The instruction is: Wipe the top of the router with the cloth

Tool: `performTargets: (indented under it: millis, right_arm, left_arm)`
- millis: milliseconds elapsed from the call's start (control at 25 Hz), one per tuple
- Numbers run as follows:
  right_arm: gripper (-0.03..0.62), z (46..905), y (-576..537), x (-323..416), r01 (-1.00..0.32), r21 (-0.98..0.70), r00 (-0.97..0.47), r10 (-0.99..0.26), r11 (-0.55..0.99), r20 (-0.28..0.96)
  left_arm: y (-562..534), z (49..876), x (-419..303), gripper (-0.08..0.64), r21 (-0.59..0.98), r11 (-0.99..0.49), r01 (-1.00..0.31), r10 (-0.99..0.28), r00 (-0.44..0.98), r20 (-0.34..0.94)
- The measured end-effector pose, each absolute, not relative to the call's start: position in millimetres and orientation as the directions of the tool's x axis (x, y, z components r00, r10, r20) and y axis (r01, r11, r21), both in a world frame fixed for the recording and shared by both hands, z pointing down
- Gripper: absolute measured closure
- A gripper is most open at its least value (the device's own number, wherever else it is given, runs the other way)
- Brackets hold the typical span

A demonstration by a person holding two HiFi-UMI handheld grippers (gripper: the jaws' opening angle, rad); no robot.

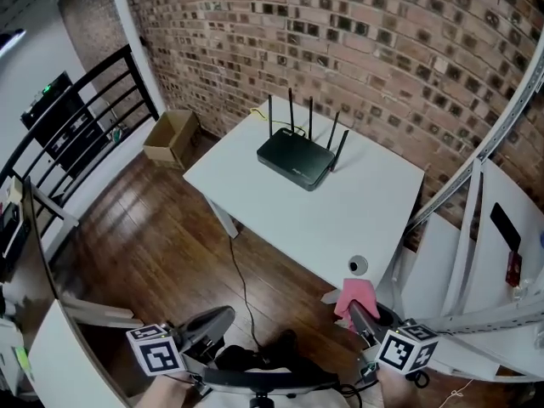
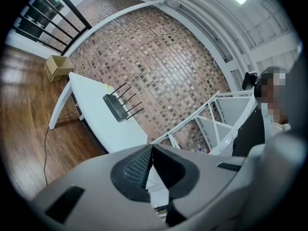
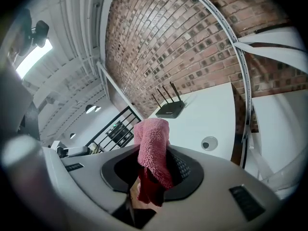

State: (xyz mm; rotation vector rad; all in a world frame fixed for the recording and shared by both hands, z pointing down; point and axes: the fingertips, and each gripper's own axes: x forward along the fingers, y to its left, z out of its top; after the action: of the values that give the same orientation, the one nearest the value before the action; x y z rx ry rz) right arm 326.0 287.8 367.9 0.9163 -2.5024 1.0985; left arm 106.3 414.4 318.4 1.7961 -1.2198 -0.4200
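Right claw (image 1: pixel 355 311) is clamped on a pink terry cloth (image 3: pixel 154 148), whose folded end stands up beyond the jaws. Left claw (image 2: pixel 151 163) is closed on nothing. Ahead of the right claw and a little to its left, well apart across the white surface (image 1: pixel 340 219), lies the flat black router (image 1: pixel 296 158), antennas along its far edge and long side roughly crosswise to the reach. The wipe likely calls for carrying the cloth forward and down onto its top.
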Motion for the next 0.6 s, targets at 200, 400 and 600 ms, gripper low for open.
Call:
performTargets:
  millis: [200,400,600]
  right_arm:
    - [0.462,376.5,268.4,302.5,-0.649,-0.563,-0.76,-0.436,0.511,0.481]
    - [0.462,381.1,245.8,264.8,-0.681,-0.55,-0.732,-0.468,0.484,0.495]
    - [0.46,380.7,222.0,212.7,-0.733,-0.529,-0.677,-0.53,0.427,0.511]
  left_arm:
    - [388.9,328.7,83.8,0.557,0.814,-0.115,-0.569,-0.861,0.466,0.204]
    - [355.0,342.4,40.3,0.557,0.815,-0.137,-0.563,-0.839,0.503,0.206]
    - [311.5,353.1,-12.3,0.557,0.802,-0.201,-0.563,-0.784,0.583,0.213]
